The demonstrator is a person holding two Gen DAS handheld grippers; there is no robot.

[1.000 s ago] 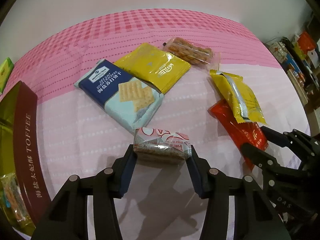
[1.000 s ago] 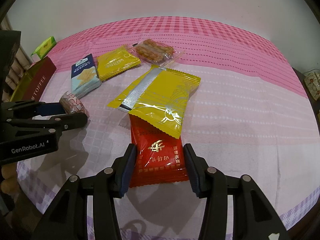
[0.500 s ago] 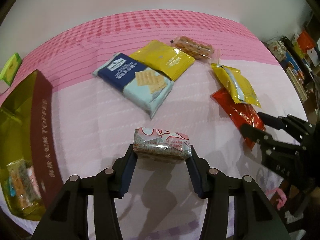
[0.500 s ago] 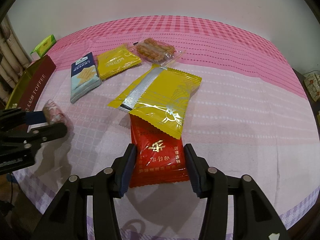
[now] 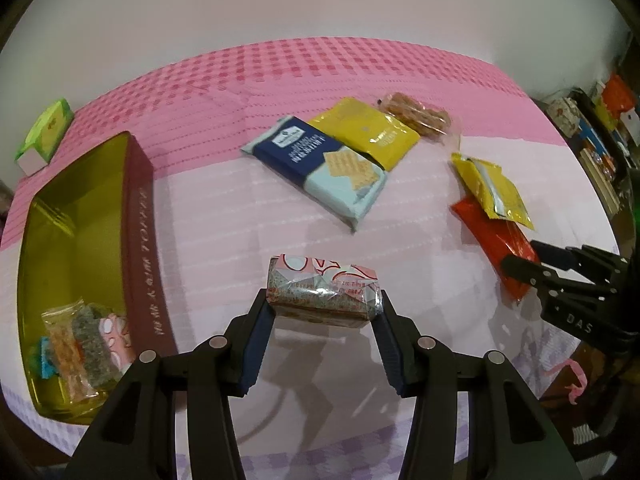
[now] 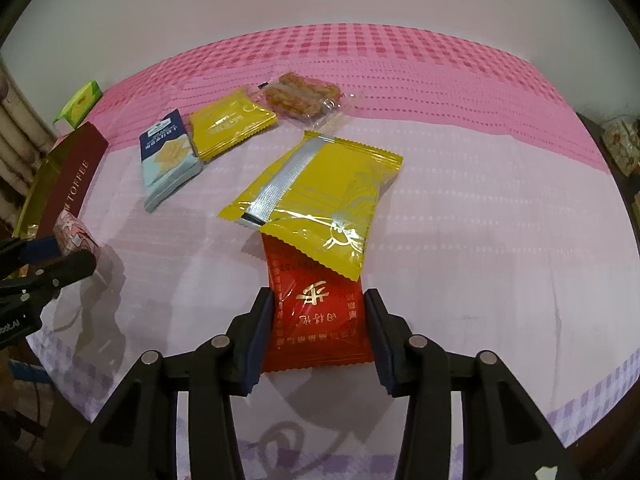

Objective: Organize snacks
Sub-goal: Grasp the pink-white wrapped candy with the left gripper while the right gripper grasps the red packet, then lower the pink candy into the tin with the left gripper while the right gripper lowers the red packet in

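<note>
My left claw (image 5: 323,322) was squeezed shut on a little pink and white candy bar (image 5: 322,293), with one pad on each short end. The bar lay sideways across the claw, so its long side ran from 9 o'clock to 3 o'clock in my left view, and it hung above the pink tablecloth (image 5: 224,216). The gold box (image 5: 76,184) sat at about 9 o'clock from the bar, off to the left, with a few snacks already down in its near corner. The box's long side ran from about 6 o'clock up to 12 o'clock, so the bar lay crosswise to it. My left claw was the near one to the box, so I think that claw should carry the bar over to the left and drop it in. My right claw (image 6: 318,328) sat around the red packet (image 6: 316,312), and its jaws were closing on the packet's two sides, but I could not tell if the pads pressed it yet. The red packet lay flat on the cloth, its long side running from 6 o'clock to 12 o'clock, and its far end was tucked under a big yellow packet (image 6: 316,196).
</note>
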